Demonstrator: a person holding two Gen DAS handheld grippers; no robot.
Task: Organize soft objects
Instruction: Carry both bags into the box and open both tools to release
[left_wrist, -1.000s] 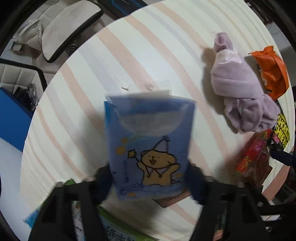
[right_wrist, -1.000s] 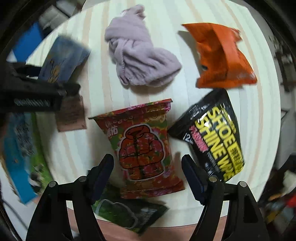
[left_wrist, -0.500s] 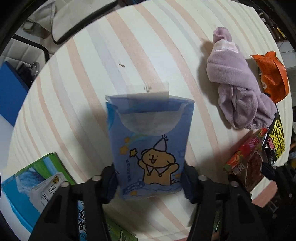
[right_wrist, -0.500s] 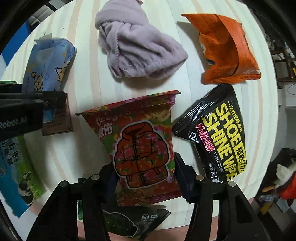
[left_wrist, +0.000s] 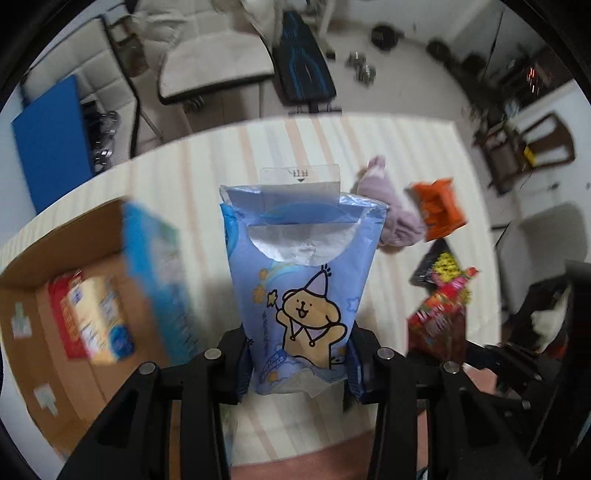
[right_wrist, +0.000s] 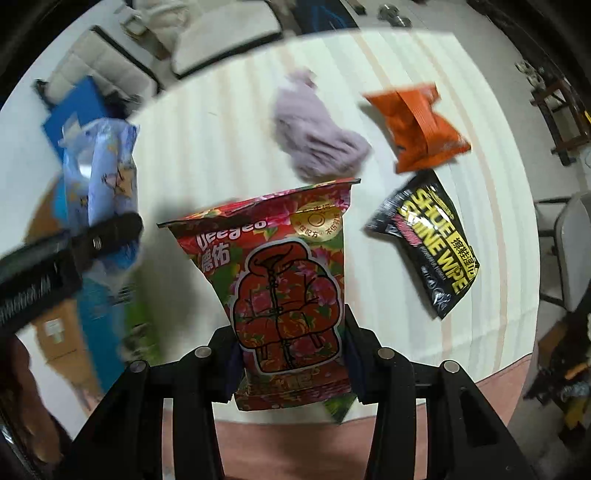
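Note:
My left gripper (left_wrist: 299, 363) is shut on a blue wipes pack with a bear drawing (left_wrist: 301, 280) and holds it lifted above the striped table (left_wrist: 221, 155). My right gripper (right_wrist: 291, 360) is shut on a red flowered pack with a jacket picture (right_wrist: 284, 280), also lifted off the table. The left gripper and blue pack (right_wrist: 99, 177) show at the left of the right wrist view. The red pack (left_wrist: 439, 317) shows at the right of the left wrist view.
An open cardboard box (left_wrist: 26, 266) with a red-and-white pack inside stands at the left. A lilac cloth (right_wrist: 317, 144), an orange pack (right_wrist: 417, 125) and a black shoe-wipe pack (right_wrist: 432, 243) lie on the table. Chairs stand beyond the far edge.
Both grippers have lifted their packs off the table and tilted up. The right gripper closed on the red pack. The cardboard box has come into the left view.

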